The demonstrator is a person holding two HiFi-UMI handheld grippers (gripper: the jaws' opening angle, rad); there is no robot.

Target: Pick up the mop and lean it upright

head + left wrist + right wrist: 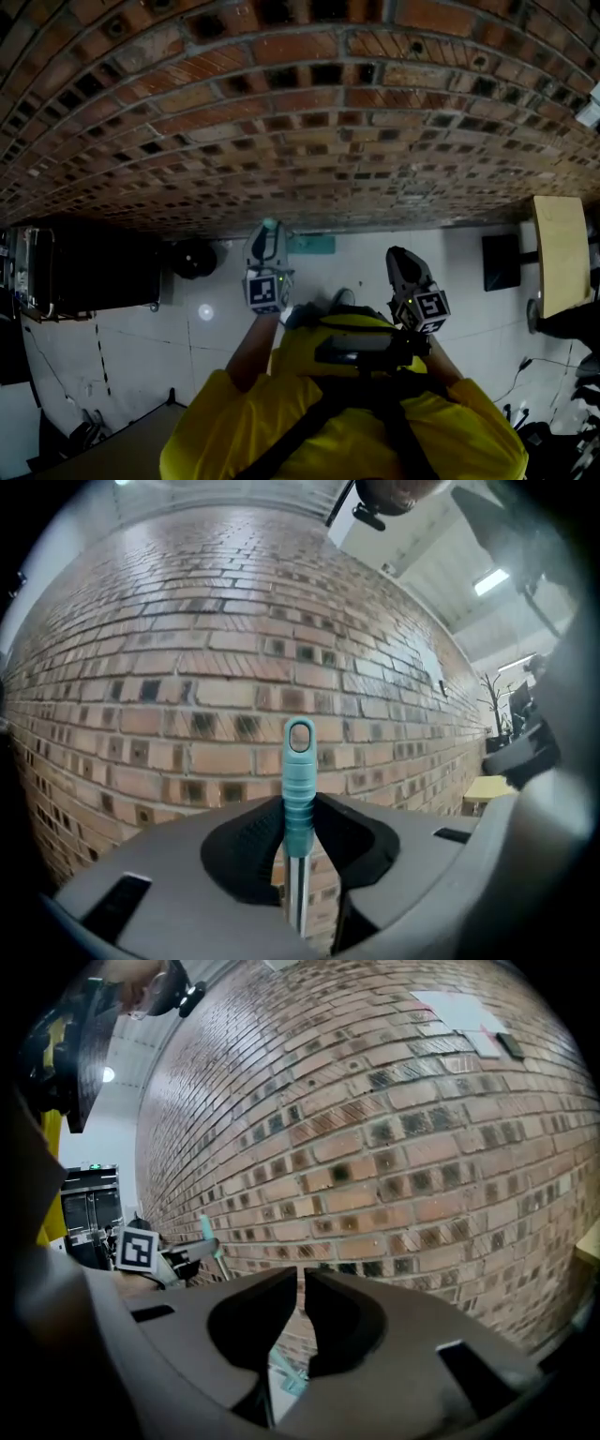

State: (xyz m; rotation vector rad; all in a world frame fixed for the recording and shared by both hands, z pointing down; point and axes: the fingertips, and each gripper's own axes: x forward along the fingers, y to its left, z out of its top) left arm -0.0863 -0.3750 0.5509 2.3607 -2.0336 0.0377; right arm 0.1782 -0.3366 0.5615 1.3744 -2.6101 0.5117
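The mop handle has a teal ribbed grip with a hang loop on a metal shaft, and it stands upright before the brick wall. My left gripper is shut on it just below the grip. In the head view the left gripper reaches toward the wall, the handle tip showing above it. The teal mop head lies on the floor at the wall's foot. My right gripper hangs to the right, apart from the mop. In its own view the right gripper is shut and holds nothing.
A black cabinet stands at the left by the wall, with a round black object beside it. At the right are a wooden table and a black box. White paper hangs high on the wall.
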